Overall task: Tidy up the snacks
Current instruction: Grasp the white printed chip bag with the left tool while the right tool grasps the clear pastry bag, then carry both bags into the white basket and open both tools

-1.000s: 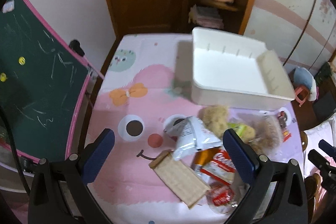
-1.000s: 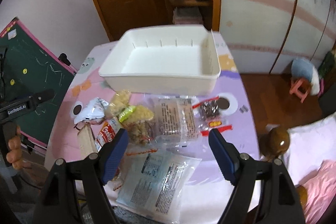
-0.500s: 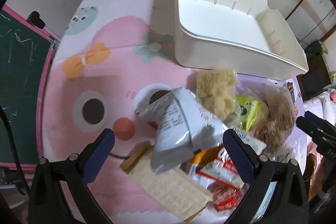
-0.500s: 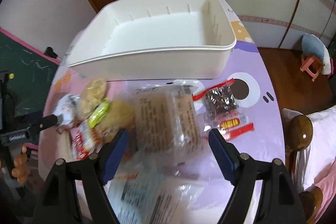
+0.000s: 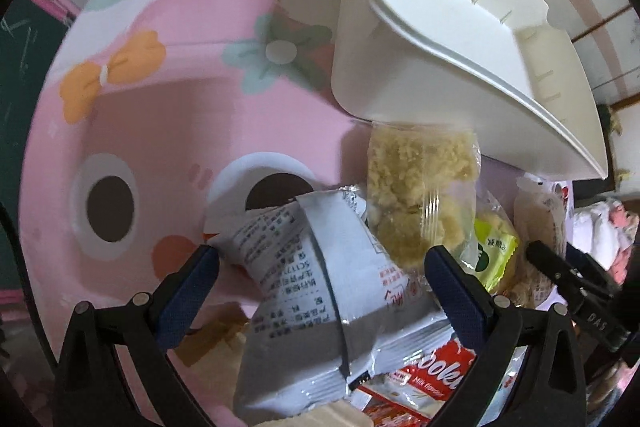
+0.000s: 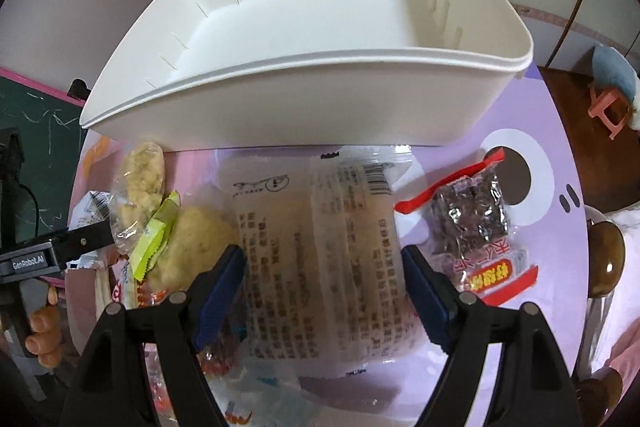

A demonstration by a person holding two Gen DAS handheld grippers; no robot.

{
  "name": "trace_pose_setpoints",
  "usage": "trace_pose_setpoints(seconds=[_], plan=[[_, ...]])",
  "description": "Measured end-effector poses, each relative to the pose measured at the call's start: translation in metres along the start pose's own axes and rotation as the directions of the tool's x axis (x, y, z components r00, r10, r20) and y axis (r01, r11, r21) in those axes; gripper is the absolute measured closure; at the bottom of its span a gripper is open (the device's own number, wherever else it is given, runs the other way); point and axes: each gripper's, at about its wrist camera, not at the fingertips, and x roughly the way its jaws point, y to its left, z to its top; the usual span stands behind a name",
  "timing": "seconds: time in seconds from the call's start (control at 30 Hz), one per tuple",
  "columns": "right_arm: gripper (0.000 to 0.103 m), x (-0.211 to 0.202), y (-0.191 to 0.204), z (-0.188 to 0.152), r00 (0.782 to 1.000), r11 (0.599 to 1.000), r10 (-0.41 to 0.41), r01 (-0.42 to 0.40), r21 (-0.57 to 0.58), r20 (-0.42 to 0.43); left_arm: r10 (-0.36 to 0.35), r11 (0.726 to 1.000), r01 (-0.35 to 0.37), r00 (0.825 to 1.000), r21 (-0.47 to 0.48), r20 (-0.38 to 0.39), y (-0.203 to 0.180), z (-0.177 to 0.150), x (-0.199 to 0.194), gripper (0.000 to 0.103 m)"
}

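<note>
On my tabletop (image 5: 168, 115), with its pink cartoon-face cover, the empty white bin (image 6: 304, 27) sits at the far side, the snacks heaped just in front of it. My right gripper (image 6: 324, 267) has its jaws wide apart, straddling a clear packet of pale biscuits (image 6: 320, 251) with fine print I can't read. My left gripper (image 5: 320, 267) stands open astride a silver bag (image 5: 320, 307), its text upside down. Beneath it a red pack (image 5: 432, 375) reads "Milk flavour"

Both tools are black plastic: the right gripper (image 6: 323, 281) has 2 blue-padded fingers with silver screws; the left gripper (image 5: 320, 285) matches, labelled "GenRobot.AI".
</note>
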Motion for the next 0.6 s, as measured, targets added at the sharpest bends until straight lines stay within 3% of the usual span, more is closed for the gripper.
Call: trace_pose_setpoints(seconds=[0.03,0.1,0.2,0.27,0.43,0.53,0.6], plan=[[0.024,0.001,0.002,0.001,1.0,1.0,-0.004,0.004,-0.002,0.0,-0.018,1.0,0.018,1.0,-0.009,-0.004,0.002,0.001,0.001,0.004],[0.027,0.001,0.004,0.0,1.0,1.0,-0.015,0.015,-0.007,0.005,-0.069,0.997,0.068,0.998,-0.027,-0.013,0.006,0.002,0.003,0.021],[0.035,-0.004,0.007,-0.002,0.999,0.999,-0.025,0.026,-0.021,0.022,-0.087,0.996,0.087,0.996,-0.018,-0.002,0.003,-0.002,0.0,0.03],[0.04,-0.008,0.008,-0.005,0.999,1.0,-0.024,0.024,-0.018,0.032,-0.067,0.998,0.067,0.998,0.006,0.022,-0.002,-0.006,-0.005,0.033],[0.041,-0.026,0.008,-0.012,0.998,1.0,0.001,0.0,-0.005,0.064,-0.047,0.997,0.039,0.99,0.059,0.133,-0.014,-0.018,-0.039,0.034],[0.041,-0.044,0.01,-0.017,0.995,1.0,0.008,-0.007,-0.011,0.097,-0.043,0.995,0.022,0.975,0.098,0.218,-0.024,-0.024,-0.07,0.034],[0.041,-0.062,0.011,-0.021,0.991,1.0,0.018,-0.016,-0.015,0.13,-0.047,0.992,0.01,0.955,0.125,0.291,-0.03,-0.032,-0.099,0.034]])
